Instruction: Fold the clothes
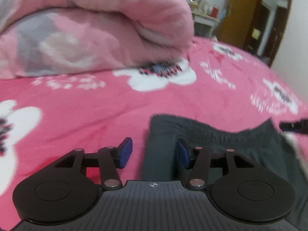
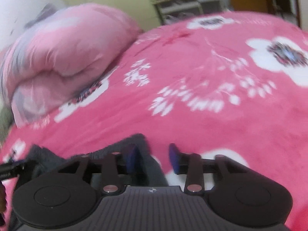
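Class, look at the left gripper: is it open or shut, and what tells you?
Open. The left gripper shows a wide gap between its blue pads, with the dark grey garment edge lying in the gap, not pinched.

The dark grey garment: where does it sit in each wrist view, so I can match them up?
Left wrist: the dark grey garment fills lower right, one corner between the open left tool fingers.
Right wrist: the garment lies lower left, its corner at the open right tool.
Shared landmark: the folded pink quilt, upper left in both.

Fuzzy grey garment [image 1: 221,140] (matt cloth)
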Demonstrator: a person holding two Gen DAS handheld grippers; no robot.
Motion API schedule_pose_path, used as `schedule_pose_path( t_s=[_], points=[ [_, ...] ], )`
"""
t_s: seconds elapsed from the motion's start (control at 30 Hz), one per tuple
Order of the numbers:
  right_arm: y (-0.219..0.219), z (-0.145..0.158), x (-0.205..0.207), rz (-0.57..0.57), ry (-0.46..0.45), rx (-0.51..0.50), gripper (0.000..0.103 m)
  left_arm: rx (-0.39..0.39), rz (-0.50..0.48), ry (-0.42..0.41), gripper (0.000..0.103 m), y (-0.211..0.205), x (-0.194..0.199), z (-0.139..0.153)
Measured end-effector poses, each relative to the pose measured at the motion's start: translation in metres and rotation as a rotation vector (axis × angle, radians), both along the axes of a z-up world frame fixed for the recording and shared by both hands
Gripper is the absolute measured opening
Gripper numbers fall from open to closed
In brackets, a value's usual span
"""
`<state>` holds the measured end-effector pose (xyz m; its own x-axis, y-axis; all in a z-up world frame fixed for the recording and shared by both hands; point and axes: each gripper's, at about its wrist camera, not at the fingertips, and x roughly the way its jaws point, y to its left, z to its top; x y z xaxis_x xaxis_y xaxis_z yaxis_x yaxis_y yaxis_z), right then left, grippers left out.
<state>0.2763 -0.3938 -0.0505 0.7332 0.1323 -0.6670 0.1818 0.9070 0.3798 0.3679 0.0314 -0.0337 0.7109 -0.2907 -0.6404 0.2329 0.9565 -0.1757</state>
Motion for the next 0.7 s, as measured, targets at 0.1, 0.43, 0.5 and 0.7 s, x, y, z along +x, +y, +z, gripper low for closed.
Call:
schedule_pose_path(
  t_s=[0.1,0.43,0.5,0.7],
  points=[
    [-0.022,0.025,-0.034,-0.055,0.014,0.100,0.046,-0.032,0.042,-0.052,0.052,0.036,-0.032,0.048],
    [-0.005,0.163,-0.208,0.118,-0.228,0.226,0.046,0.093,0.232,-0.332,0.053,0.144,-0.214,0.261],
    [0.002,0.188,-0.250,0.154,-0.300,0.256,0.046,0.108,0.249,-0.330,0.055,0.155,-0.254,0.285],
    [0.026,0.227,-0.357,0.237,-0.440,0.364,0.045,0.104,0.162,-0.264,0.064,0.154,-0.330,0.257]
  ],
)
